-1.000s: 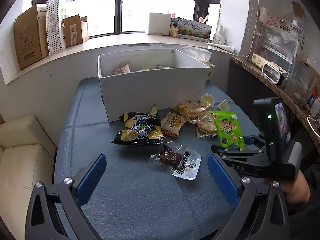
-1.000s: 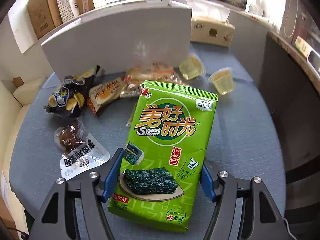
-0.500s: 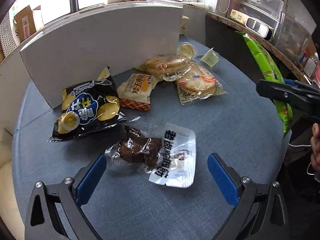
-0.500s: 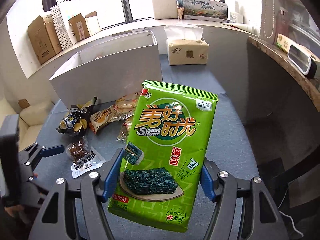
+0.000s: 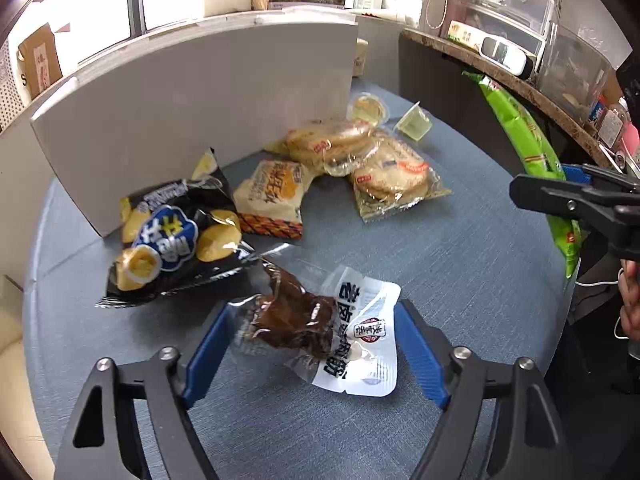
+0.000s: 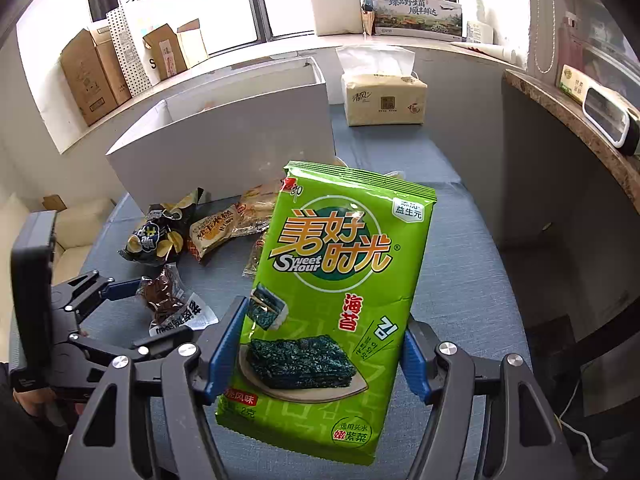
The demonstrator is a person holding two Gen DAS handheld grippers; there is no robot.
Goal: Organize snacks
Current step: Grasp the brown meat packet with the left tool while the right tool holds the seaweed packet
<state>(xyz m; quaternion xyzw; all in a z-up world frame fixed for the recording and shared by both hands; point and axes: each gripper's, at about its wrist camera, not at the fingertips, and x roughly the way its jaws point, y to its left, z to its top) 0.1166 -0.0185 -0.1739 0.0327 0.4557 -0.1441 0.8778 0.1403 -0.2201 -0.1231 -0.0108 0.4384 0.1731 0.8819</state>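
Note:
My right gripper point(image 6: 320, 354) is shut on a green seaweed snack bag point(image 6: 340, 280) and holds it up above the blue table; the bag also shows edge-on in the left wrist view point(image 5: 524, 140). My left gripper point(image 5: 316, 354) is open, its blue fingers on either side of a clear packet of brown braised meat point(image 5: 316, 328) lying on the table. That packet also shows in the right wrist view point(image 6: 168, 300). The white storage box point(image 5: 192, 112) stands behind the snacks.
On the table point(image 5: 460, 264) lie a black chip bag point(image 5: 172, 232), a small orange cake pack point(image 5: 272, 196), two wrapped pastries point(image 5: 384, 168) and two jelly cups point(image 5: 368, 108). A tissue pack point(image 6: 384, 96) stands right of the box. A dark counter point(image 6: 580, 128) borders the right side.
My left gripper has moved forward and down until its fingers straddle the meat packet. My right gripper has lifted the seaweed bag higher and drawn it back from the table.

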